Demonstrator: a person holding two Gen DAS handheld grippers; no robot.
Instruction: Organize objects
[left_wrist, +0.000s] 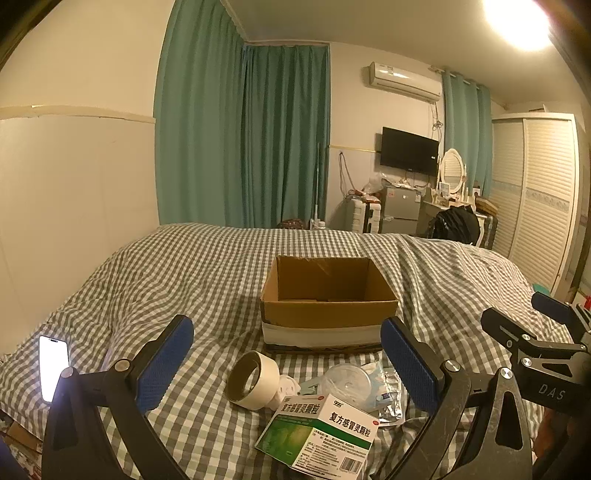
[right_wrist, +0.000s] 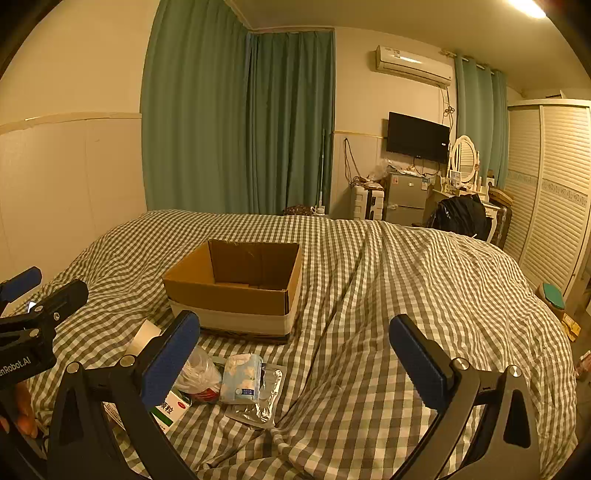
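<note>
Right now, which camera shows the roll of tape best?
The left wrist view: the roll of tape lies in full sight between the open claw fingers, its hollow core visible. In the right wrist view only a pale edge shows behind the left finger of the right claw.

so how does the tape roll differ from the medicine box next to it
The beige cardboard-core tape roll is a round, hollow, plain ring lying tilted on its side; the green-and-white printed medicine box is rectangular, closed, covered in text, and lies flat. Both rest on the checked bedspread, ungrasped.
</note>
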